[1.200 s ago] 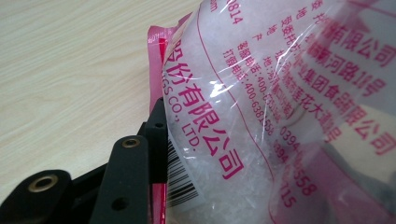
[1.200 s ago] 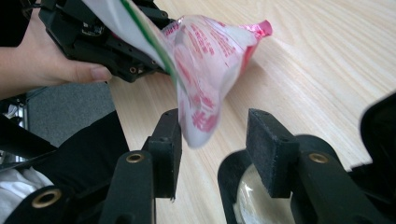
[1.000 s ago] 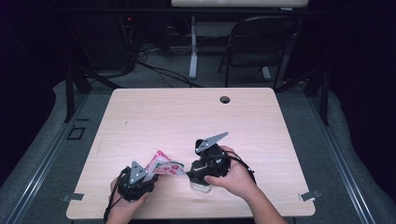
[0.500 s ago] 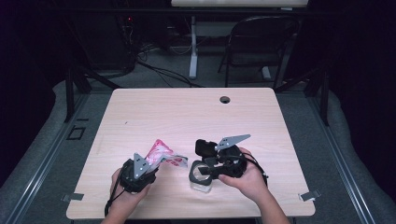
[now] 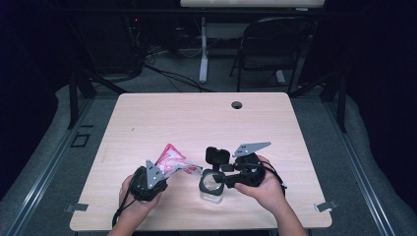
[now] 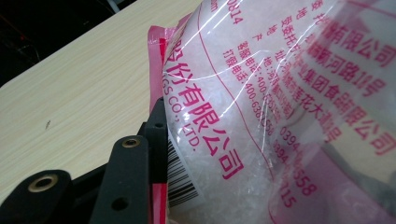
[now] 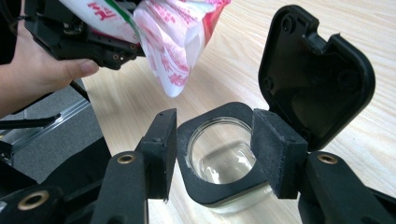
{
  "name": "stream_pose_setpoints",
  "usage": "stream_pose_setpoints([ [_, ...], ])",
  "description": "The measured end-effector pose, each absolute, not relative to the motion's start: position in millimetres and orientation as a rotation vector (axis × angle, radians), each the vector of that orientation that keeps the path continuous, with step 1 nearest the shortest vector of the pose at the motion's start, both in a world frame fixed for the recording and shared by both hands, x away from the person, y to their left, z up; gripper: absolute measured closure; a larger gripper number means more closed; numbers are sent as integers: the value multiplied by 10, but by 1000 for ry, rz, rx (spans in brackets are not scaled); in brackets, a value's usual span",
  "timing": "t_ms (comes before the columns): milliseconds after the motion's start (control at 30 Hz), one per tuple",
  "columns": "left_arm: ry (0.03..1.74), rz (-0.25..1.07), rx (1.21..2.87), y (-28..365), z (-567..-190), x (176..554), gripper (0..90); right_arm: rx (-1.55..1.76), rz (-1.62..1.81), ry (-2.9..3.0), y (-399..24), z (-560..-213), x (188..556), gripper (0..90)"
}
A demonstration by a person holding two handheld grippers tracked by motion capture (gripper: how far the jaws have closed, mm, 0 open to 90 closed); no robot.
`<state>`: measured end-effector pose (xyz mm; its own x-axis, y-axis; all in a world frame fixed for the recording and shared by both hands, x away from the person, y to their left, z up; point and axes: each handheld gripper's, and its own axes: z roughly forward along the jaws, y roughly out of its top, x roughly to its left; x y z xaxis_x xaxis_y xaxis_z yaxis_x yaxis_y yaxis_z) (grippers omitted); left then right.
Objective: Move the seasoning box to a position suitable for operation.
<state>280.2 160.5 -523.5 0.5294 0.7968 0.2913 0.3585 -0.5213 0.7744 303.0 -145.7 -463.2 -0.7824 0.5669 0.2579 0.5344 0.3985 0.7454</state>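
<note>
Dark room all around, with a black chair [image 5: 273,49] and cables on the floor at the top of the high view, and a pale wooden table [image 5: 196,123] in the middle.

Low in the middle of the high view stands a small glass jar [image 5: 211,186] with a black square collar around its mouth. Its black lid [image 5: 216,156] is flipped up and stands open on the jar's far side. In the right gripper view the jar [image 7: 224,154] sits at the bottom middle, its mouth round and clear, and the lid [image 7: 313,74] rises at the upper right.

Just left of the jar in the high view is a clear plastic bag [image 5: 172,161] with pink print, tilted up above the table. In the right gripper view the bag [image 7: 173,42] hangs at the top, its lower corner above and a little to the left of the jar's mouth. In the left gripper view the bag [image 6: 261,116] is very close, with white crystals inside and a barcode at the bottom.

The left gripper [image 5: 147,179], at the lower left of the high view, has its jaws about half apart and clamped on the bag.

The right gripper [image 7: 212,154] has one jaw on each side of the jar's collar. Its jaws have just been opening, with the jar between them. A thin gap shows by the left jaw, so they do not press it. In the high view this gripper [image 5: 221,179] sits just right of the jar, held in the person's right hand [image 5: 265,189].
</note>
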Motion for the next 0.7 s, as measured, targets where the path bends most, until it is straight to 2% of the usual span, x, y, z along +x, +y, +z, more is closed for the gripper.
stream_pose_setpoints([
  [700,880,990,2154,1521,-5221,2813,563,1011,1333,2613,-1405,-4626,2984,497],
])
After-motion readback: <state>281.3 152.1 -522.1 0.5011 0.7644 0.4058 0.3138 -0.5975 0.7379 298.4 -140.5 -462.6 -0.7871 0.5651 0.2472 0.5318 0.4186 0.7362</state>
